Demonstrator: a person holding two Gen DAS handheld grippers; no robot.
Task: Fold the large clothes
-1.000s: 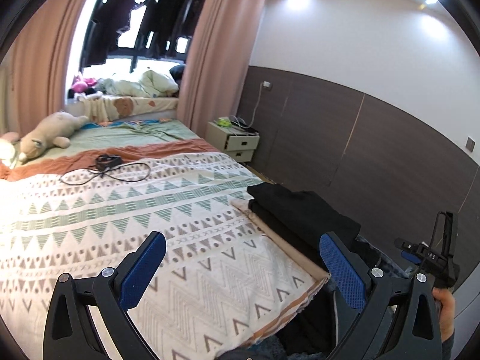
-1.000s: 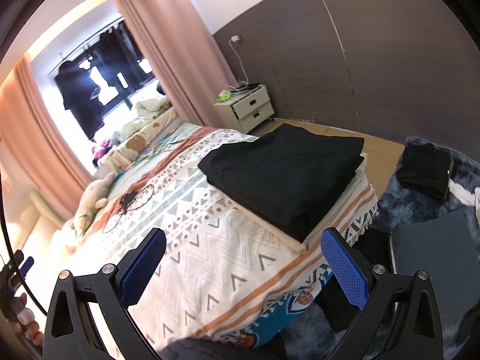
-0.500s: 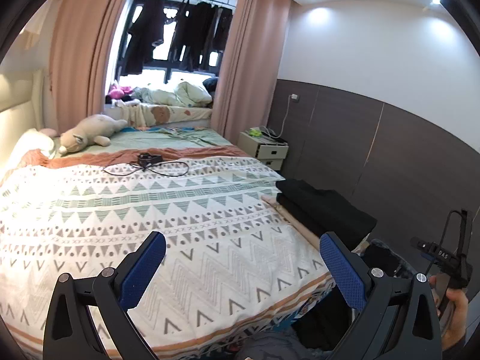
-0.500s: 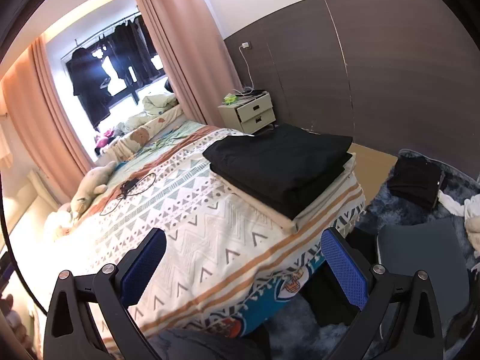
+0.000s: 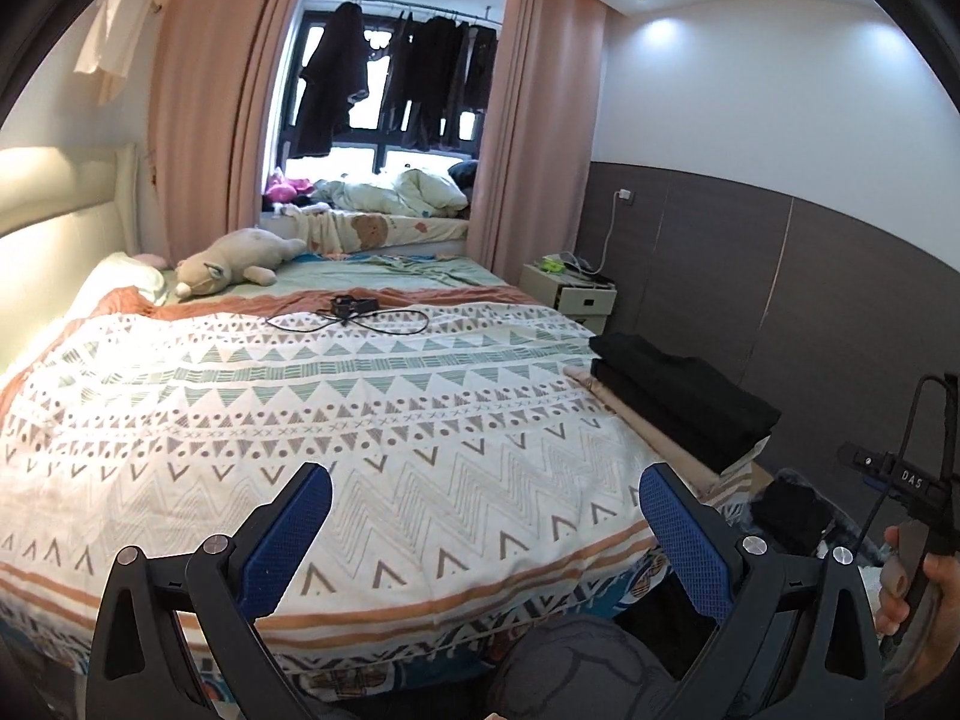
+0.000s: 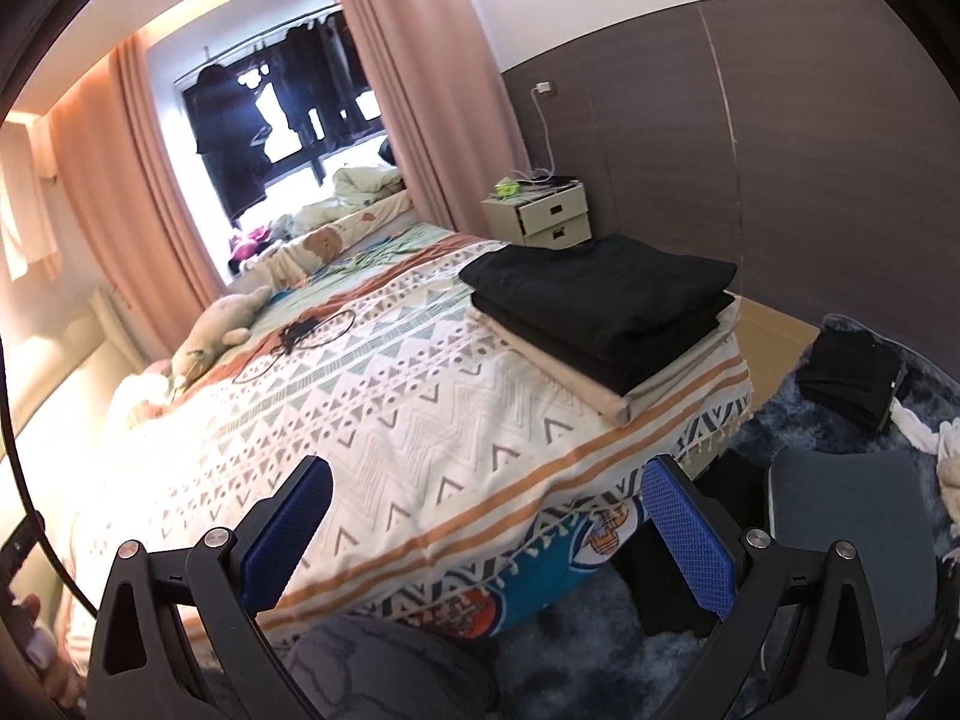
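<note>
both the left gripper (image 5: 480,516) and right gripper (image 6: 486,510) gape wide and empty above the bed (image 5: 360,420), near the folded black clothes (image 6: 606,294).

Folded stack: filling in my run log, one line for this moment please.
left gripper open, empty | right gripper open, empty | folded stack at bed corner, untouched

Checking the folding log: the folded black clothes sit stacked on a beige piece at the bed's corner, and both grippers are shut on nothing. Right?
One error: both grippers are open, not shut. The left gripper and right gripper show their fingers spread wide in each wrist view. The folded black clothes do sit on the beige piece at the bed's corner.
</note>
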